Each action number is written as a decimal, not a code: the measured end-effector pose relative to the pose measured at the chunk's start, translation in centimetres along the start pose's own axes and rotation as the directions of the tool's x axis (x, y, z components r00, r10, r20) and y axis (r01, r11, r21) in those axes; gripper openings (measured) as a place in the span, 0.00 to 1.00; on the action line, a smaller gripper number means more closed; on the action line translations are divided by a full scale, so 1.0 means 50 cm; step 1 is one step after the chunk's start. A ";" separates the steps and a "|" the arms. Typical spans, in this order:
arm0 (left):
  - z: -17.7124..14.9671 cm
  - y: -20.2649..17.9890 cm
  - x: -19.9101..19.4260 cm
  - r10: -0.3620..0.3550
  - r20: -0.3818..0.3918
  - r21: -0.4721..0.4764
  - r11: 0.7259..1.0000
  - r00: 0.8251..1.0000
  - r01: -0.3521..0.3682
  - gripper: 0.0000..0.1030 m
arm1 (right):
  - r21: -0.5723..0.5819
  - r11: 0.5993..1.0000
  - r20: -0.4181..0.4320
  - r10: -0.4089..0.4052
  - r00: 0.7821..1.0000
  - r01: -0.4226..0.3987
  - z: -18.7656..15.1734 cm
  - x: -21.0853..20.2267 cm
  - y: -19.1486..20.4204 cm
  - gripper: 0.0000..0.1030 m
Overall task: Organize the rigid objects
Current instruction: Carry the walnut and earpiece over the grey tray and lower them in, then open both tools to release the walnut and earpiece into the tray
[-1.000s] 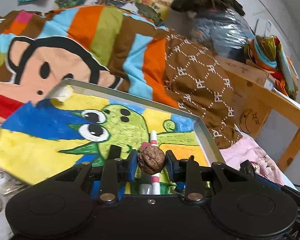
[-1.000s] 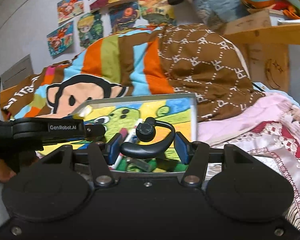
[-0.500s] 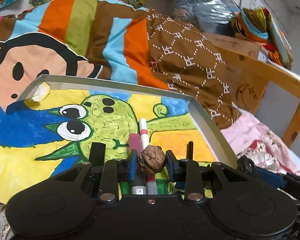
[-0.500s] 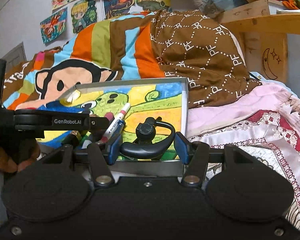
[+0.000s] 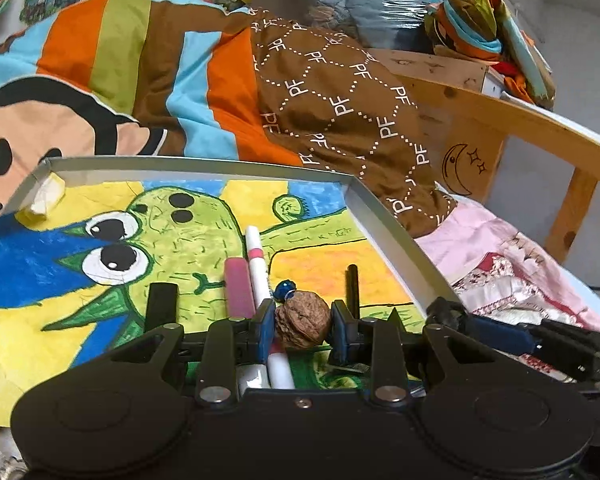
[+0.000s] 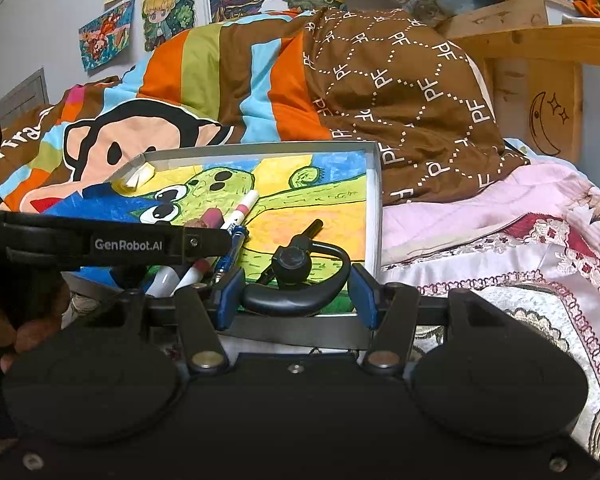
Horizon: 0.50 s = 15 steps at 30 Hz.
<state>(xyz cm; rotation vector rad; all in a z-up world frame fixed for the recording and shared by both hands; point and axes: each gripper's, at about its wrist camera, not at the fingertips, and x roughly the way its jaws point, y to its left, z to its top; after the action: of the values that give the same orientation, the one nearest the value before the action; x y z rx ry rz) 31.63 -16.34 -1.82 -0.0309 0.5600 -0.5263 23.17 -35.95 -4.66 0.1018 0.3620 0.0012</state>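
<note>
Since 0.5 s ago, your left gripper (image 5: 303,322) has come lower and nearer over the metal tray (image 5: 384,220). It still pinches the walnut (image 5: 303,319) just above the 2 markers (image 5: 256,258). A blue bead (image 5: 284,289) now shows behind the walnut. Your right gripper (image 6: 296,294) still clamps the black ear-hook headset (image 6: 296,276) over the tray's near right corner. The left gripper's arm reads "GenRobot.AI" (image 6: 129,245); the brown quilt (image 6: 400,92) repeats "PF".

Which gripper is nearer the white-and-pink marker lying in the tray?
Left. The left gripper, shut on a walnut, hangs directly over the marker. The right gripper, holding a black earpiece, sits at the tray's near edge, off to the marker's right.
</note>
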 end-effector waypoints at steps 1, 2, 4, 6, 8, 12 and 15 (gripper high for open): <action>0.000 -0.001 0.000 -0.001 0.001 0.003 1.000 1.000 0.001 0.31 | 0.000 1.000 -0.001 0.001 1.000 -0.001 0.000 0.001 -0.001 0.46; -0.001 -0.001 0.000 -0.002 0.003 0.007 1.000 1.000 0.001 0.31 | 0.000 1.000 -0.002 0.000 1.000 0.000 0.001 0.004 0.001 0.46; -0.001 -0.001 0.001 -0.004 0.003 0.007 1.000 1.000 0.004 0.31 | -0.002 1.000 -0.003 -0.001 1.000 0.001 0.001 0.010 0.003 0.46; -0.001 -0.001 0.001 -0.003 0.005 0.008 1.000 1.000 0.003 0.31 | -0.003 1.000 -0.007 -0.002 1.000 0.002 0.002 0.011 0.005 0.46; -0.002 0.000 0.001 -0.002 0.004 0.008 1.000 1.000 0.002 0.31 | -0.003 1.000 -0.011 -0.003 1.000 0.003 0.003 0.015 0.005 0.47; -0.001 0.000 0.001 -0.001 0.006 0.000 1.000 1.000 0.001 0.31 | -0.003 1.000 -0.012 -0.003 1.000 0.003 0.003 0.016 0.005 0.47; -0.001 -0.002 0.001 0.001 0.004 -0.003 1.000 1.000 -0.001 0.31 | -0.001 1.000 -0.014 -0.002 1.000 0.002 0.002 0.016 0.006 0.47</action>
<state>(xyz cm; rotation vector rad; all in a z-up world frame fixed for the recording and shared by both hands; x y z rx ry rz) 31.59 -16.42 -1.88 -0.0348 0.5570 -0.5238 23.96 -35.66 -4.85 0.1007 0.3759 -0.0001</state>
